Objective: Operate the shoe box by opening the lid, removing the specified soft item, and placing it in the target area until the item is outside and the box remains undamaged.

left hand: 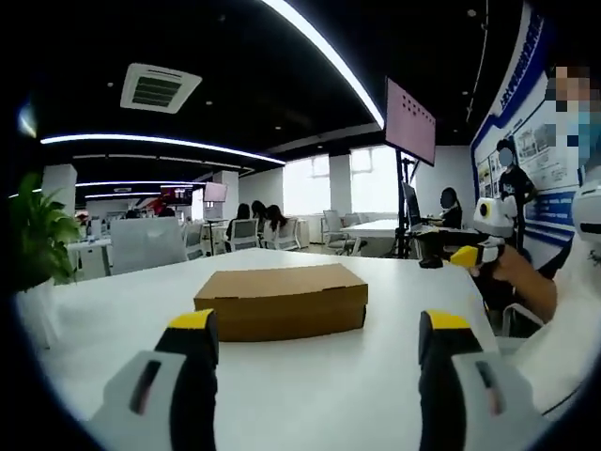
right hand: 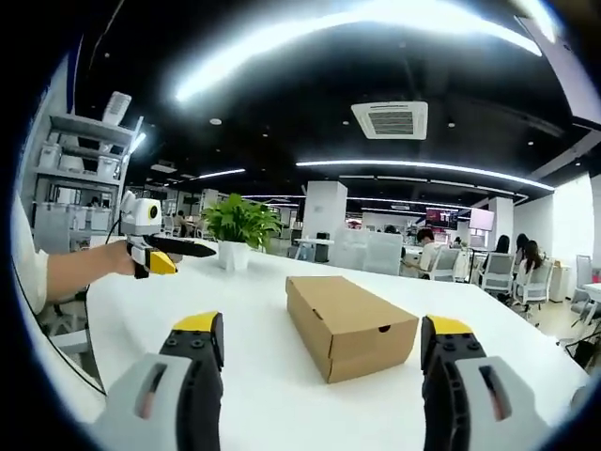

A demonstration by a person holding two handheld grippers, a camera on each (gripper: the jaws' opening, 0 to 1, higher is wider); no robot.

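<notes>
Shoe box [left hand: 281,301] closed on table [left hand: 282,395], lid untouched. My left gripper [left hand: 319,338] and right gripper [right hand: 324,343] wide open, empty. I advise lifting lid front edge gently, avoiding creasing.

I face an open office with a white table [left hand: 310,376]. Curved ceiling light strips [right hand: 376,28] glow overhead. A potted plant [right hand: 239,225] stands nearby.

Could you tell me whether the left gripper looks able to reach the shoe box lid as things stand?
Probably yes: the left gripper is open and faces the closed shoe box, with bare white table between them.
</notes>
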